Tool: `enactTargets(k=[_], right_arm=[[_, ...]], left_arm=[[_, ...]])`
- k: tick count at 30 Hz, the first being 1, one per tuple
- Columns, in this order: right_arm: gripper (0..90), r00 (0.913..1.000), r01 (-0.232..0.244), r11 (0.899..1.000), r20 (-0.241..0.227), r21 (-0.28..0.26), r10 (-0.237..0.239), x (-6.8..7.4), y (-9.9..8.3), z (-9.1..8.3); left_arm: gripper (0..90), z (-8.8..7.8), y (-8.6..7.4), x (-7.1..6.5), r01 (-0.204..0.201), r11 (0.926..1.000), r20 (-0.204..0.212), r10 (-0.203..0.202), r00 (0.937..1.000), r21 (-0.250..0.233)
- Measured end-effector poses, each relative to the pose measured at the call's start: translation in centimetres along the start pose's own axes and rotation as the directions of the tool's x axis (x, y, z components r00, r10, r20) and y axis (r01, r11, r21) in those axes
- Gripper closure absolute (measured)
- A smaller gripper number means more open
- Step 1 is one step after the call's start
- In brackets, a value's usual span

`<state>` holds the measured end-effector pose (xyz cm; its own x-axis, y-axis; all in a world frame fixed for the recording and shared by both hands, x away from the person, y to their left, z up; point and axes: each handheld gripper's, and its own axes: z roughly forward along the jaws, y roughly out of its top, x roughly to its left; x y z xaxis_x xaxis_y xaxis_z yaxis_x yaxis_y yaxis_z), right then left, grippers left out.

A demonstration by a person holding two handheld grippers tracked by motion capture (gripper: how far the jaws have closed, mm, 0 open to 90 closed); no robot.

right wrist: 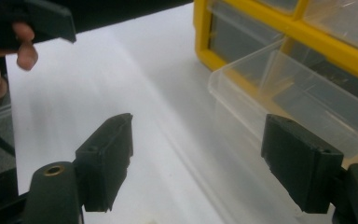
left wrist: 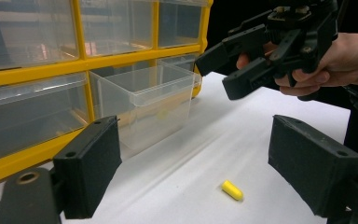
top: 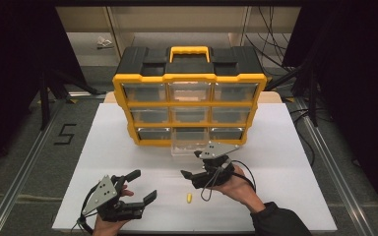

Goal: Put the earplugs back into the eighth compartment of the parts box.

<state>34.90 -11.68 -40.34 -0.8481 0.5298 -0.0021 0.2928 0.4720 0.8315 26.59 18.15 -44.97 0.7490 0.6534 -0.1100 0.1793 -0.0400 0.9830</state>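
A small yellow capsule-shaped piece (top: 188,198) (left wrist: 232,190) lies loose on the white board. Behind it a clear plastic drawer (top: 189,147) (left wrist: 149,100) (right wrist: 279,93) stands pulled out of the bottom row of a yellow and black organizer (top: 189,93) (left wrist: 37,77) (right wrist: 335,51). My right gripper (top: 192,164) (left wrist: 221,74) (right wrist: 203,161) hovers open just in front of the drawer, above and behind the piece, nothing between its jaws. My left gripper (top: 143,185) (left wrist: 200,163) rests low at the front left, open and empty, pointing toward the piece.
The organizer has several clear drawers in three rows and a yellow handle on top. The white board (top: 285,162) has bare surface left and right of the hands. Metal rails, cables and dark stands surround the table.
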Motion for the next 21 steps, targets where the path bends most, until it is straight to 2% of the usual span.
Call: enactTargets(k=[5,12,13,14,17,21], right_arm=[[25.8,0.9991,0.035,0.998,-0.024,0.056,-0.034,0.6,-0.4,0.5],[24.3,0.9966,0.065,0.991,-0.058,0.117,-0.058,1.1,-0.9,1.1],[23.6,0.9952,0.078,0.986,-0.070,0.144,-0.068,1.2,-1.1,1.4],[23.6,0.9952,0.078,0.986,-0.070,0.144,-0.068,1.2,-1.1,1.4],[23.3,0.9925,0.103,0.975,-0.086,0.197,-0.087,1.6,-1.6,1.9],[23.4,0.9907,0.117,0.966,-0.096,0.230,-0.097,1.7,-2.0,2.4]], left_arm=[[16.4,0.0,0.0,0.0,0.000,1.0000,0.001,0.000,1.0000,-0.001],[16.4,0.0,0.0,0.0,-0.001,1.0000,0.002,0.001,1.0000,0.000],[16.3,0.0,0.0,0.0,-0.002,1.0000,0.002,0.002,1.0000,0.001],[16.4,0.0,0.0,0.0,-0.002,1.0000,0.002,0.002,1.0000,0.001],[16.3,0.0,0.0,0.0,-0.001,1.0000,0.002,0.001,1.0000,0.001],[16.3,0.0,0.0,0.0,-0.001,1.0000,0.003,0.001,1.0000,0.000]])
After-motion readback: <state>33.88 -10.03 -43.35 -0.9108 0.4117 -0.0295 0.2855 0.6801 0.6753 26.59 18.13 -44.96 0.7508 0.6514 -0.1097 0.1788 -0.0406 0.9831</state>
